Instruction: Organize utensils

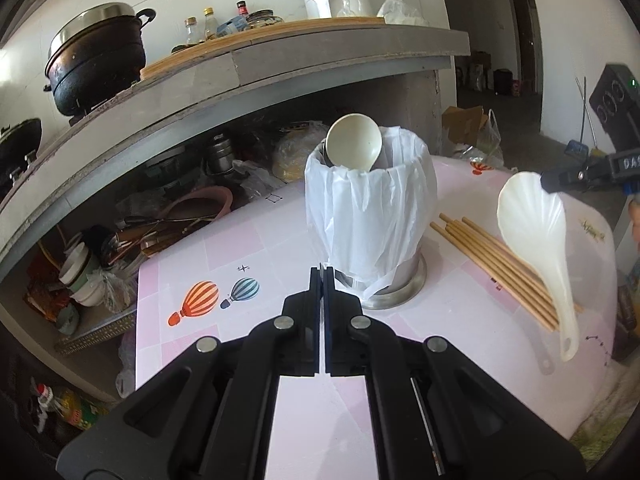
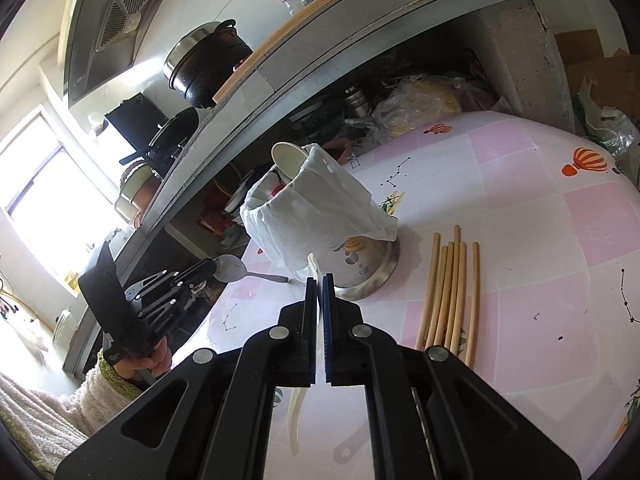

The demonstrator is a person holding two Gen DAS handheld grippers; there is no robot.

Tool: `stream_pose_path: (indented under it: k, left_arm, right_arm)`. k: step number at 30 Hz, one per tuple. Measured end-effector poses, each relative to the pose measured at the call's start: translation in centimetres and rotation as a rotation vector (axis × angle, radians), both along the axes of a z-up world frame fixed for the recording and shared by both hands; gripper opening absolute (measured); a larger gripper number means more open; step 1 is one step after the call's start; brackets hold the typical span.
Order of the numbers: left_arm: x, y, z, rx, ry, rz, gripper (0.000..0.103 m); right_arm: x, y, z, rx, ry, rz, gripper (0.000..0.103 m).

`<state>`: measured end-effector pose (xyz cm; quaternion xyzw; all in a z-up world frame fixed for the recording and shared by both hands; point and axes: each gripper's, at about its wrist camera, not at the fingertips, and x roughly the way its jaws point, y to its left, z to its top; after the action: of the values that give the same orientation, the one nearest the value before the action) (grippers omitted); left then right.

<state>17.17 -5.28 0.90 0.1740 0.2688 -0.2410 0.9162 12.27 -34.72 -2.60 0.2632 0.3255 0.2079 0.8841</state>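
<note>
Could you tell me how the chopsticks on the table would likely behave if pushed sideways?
The chopsticks look round and lie loose, so they would probably roll apart. The table looks glossy, so they may also slide easily.

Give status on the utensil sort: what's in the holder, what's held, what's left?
Done: one cream ladle stands in the bag-lined holder.
In hand: the right gripper is shut on the white rice spoon, held above the table. The left gripper appears shut on a metal spoon.
Left: both held spoons, plus the chopsticks lying loose on the table beside the holder.
</note>
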Motion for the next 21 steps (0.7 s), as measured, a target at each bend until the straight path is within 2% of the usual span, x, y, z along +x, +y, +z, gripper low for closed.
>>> stream_pose_path:
  k: [6,11,17,21]
  left_arm:
    - [-0.5,0.6,0.6,-0.033,0.028,0.009,0.001]
    - [-1.6,-1.0,-0.1,-0.023,0.033,-0.025,0.0]
    - [-4.1,-5.3,-3.2,0.069,0.023,-0.103,0.0]
    - [-5.0,-7.8,-6.3,0.13,0.06,-0.133,0.0]
  right_arm:
    - [-0.2,0.3,0.1,0.0,-0.005,0.008,0.003]
    - [-0.5,0.3,0.3,-0.001,-0.015,0.004,0.003]
    - [-1.3,-0.4,0.3,-0.028,-0.023,-0.02,0.003]
    - [-1.9,-1.3,-0.1,-0.023,-0.014,-0.04,0.003]
